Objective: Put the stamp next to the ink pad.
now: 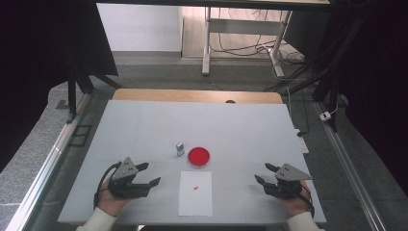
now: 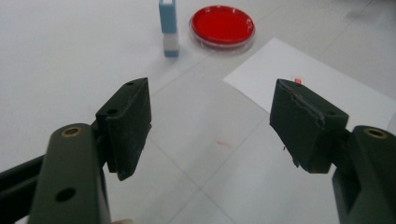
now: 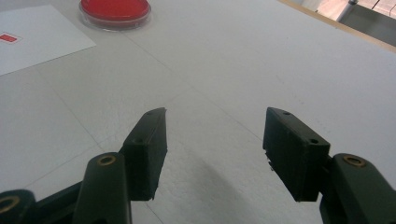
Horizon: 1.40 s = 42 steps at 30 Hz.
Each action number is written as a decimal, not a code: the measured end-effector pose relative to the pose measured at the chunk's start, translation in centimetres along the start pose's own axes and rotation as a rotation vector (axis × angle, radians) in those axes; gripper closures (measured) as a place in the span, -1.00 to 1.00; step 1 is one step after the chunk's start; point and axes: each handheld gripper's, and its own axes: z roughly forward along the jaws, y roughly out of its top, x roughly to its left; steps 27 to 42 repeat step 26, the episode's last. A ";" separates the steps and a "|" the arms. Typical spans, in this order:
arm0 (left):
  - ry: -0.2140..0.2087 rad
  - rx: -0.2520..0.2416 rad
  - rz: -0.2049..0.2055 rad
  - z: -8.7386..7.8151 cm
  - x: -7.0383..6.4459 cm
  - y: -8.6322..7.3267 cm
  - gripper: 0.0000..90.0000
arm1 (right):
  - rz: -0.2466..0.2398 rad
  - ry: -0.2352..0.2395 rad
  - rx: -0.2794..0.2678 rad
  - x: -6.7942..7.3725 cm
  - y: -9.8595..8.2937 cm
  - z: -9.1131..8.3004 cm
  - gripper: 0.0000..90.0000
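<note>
A round red dish (image 1: 198, 156) (image 2: 222, 25) (image 3: 115, 10) sits near the middle of the white table (image 1: 144, 125). Just left of it stands a small blue-and-white block (image 1: 180, 148) (image 2: 168, 29). In front of the dish lies a white paper sheet (image 1: 196, 199) (image 2: 327, 88) (image 3: 37, 39) with a small red mark (image 1: 196, 187) (image 3: 8, 38) on it. My left gripper (image 1: 148, 174) (image 2: 210, 121) rests at the front left, open and empty, jaws toward the sheet. My right gripper (image 1: 264, 173) (image 3: 215, 144) rests at the front right, open and empty.
A wooden edge (image 1: 197, 96) runs along the table's far side. Metal rails (image 1: 43, 168) flank the table at left and right. A desk frame with cables (image 1: 240, 43) stands on the floor beyond. A faint red smear (image 2: 224, 143) marks the table between my left jaws.
</note>
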 end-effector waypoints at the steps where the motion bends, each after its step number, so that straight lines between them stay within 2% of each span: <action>1: 0.001 0.003 -0.002 -0.1 0.0 -0.2 -0.35 | 0.000 -0.001 0.001 0.0 0.0 0.0 -0.11; 10: 0.018 0.004 -0.009 -0.8 0.2 -0.9 -0.34 | -0.002 -0.002 -0.003 0.0 0.0 0.0 -0.12; 42: 0.023 0.003 -0.016 -0.8 0.6 -1.0 -0.34 | -0.007 -0.006 -0.004 0.0 0.0 -0.1 -0.12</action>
